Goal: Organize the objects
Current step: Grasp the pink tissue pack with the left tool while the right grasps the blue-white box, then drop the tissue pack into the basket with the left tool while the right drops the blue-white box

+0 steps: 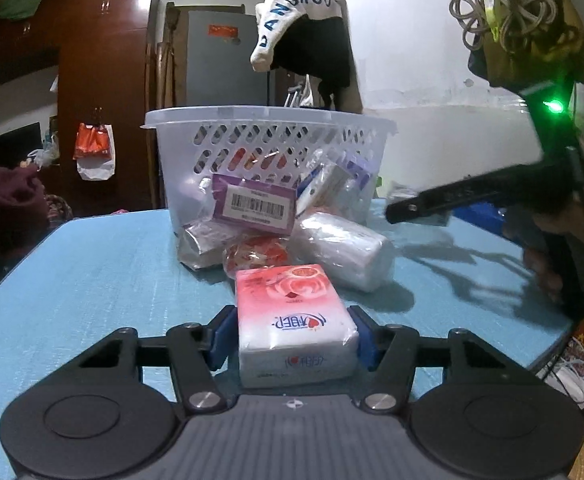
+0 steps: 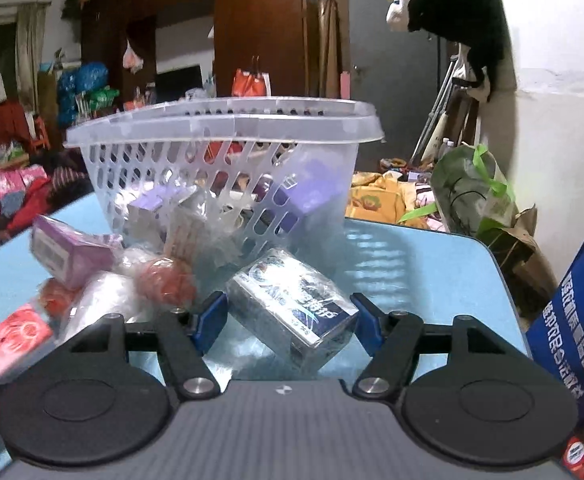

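- Now, your left gripper point(image 1: 292, 338) straddles the pink tissue pack point(image 1: 293, 322); the blue pads flank both sides, but whether they press it or leave a sliver of gap, you cannot tell.
- Squeeze evenly across the short sides before lifting; that soft wrap will likely dent, so a gentle, square grip should serve best.
- Your right gripper point(image 2: 290, 320) stands wide around the silver-blue box point(image 2: 295, 312), which lies tilted between the fingers with room on both sides, so straighten your approach before closing.
- Carry each over the rim of the white basket point(image 1: 268, 120), which sits tipped on the blue table point(image 1: 92, 280) with other packets spilled at its foot.
- That tissue pack is white below, rose-printed pink on top, and lies flat on the table just before the spilled pile.
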A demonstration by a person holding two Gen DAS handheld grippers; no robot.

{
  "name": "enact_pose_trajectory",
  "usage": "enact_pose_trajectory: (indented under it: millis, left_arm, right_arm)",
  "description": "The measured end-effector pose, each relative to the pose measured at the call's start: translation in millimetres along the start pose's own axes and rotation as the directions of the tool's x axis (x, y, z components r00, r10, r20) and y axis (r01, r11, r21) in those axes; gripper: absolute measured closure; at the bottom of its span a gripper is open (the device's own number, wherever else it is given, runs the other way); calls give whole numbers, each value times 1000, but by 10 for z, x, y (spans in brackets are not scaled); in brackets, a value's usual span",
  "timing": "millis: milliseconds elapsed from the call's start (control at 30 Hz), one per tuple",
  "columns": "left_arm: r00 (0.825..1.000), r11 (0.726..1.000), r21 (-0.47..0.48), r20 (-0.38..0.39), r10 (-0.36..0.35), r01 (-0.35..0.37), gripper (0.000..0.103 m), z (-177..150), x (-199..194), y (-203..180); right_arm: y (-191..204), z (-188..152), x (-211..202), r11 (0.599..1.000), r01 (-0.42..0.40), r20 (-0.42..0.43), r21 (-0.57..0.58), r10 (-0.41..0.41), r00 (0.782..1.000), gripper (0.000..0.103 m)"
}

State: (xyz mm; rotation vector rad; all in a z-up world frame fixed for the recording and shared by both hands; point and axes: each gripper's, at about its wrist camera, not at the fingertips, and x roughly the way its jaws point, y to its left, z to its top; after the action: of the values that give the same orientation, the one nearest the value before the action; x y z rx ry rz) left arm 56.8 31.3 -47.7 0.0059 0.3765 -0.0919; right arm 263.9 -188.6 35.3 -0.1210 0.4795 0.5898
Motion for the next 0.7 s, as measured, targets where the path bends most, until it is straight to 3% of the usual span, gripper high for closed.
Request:
enact_pose_trajectory:
  millis: [467,700]
  left_arm:
    - [986,999,-38,165,-15,21,41,12,-289,229]
    - [978,997,-63,206,-24,38,41,49,-328,323]
  right_arm:
    - [7,-102,-117,999,-25,34,44,24,999,33]
    - [62,-170,-228,1000,9,110,19,-11,994,34]
